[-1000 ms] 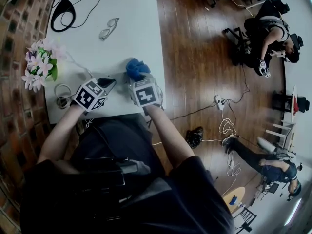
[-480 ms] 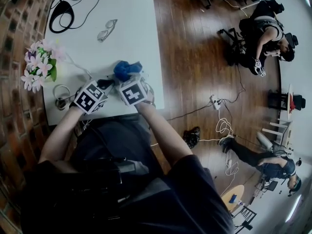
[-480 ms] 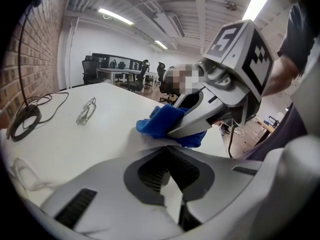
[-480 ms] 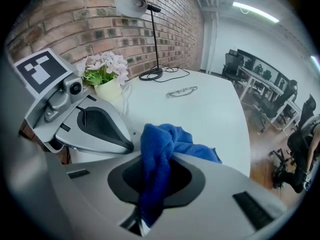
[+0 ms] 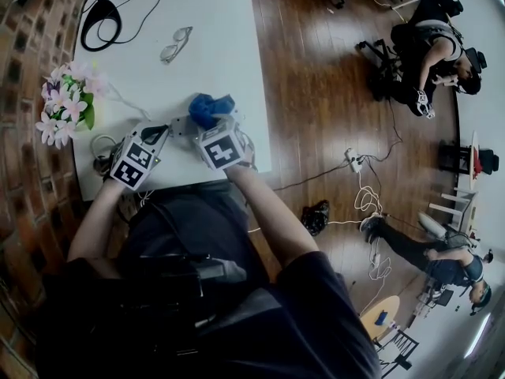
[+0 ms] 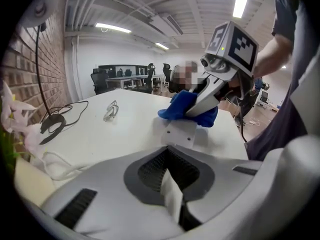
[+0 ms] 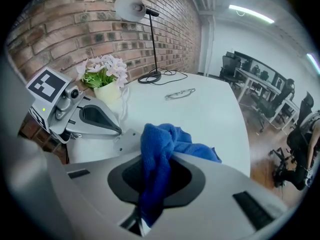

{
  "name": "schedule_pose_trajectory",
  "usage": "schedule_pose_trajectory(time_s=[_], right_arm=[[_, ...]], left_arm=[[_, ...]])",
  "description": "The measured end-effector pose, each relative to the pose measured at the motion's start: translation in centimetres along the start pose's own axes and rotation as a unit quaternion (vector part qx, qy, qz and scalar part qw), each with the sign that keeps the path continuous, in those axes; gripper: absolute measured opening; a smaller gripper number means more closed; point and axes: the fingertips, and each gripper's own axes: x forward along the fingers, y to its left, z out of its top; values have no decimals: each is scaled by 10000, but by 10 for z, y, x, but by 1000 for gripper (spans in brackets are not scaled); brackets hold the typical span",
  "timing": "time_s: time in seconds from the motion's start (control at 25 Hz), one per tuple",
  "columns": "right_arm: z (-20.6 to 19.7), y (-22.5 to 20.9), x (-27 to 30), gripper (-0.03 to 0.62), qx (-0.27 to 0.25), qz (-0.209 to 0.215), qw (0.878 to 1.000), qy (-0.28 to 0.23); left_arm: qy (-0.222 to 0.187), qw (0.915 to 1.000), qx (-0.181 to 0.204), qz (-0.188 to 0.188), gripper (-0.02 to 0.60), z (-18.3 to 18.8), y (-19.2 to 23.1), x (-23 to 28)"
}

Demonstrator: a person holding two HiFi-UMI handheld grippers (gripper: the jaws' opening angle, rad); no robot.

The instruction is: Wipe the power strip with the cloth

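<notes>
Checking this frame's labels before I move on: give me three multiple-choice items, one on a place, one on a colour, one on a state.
1. Where do the flowers stand?
A) at the table edge next to the brick wall
B) on the floor
C) in the table's middle

2. What colour is the cloth?
A) red
B) blue
C) white

3. How do the right tongs stand?
A) open and empty
B) shut on the cloth
C) shut on the glasses

Answers:
1 A, the head view shows them at the wall side.
2 B, it is blue in every view.
3 B, the right gripper view shows the cloth pinched between them.
</notes>
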Motion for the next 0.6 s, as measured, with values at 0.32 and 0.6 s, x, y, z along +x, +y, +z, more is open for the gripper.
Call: schedule_pose_trajectory(time_s=[0.32, 0.6], right_arm=[[5, 14, 4, 48, -72, -79, 9999, -9], [12, 36, 8, 48, 115, 139, 9998, -47]], left_arm=[[-76, 9999, -40, -87, 8, 0, 0, -1], [-141, 9998, -103, -9, 7, -4, 1, 1]])
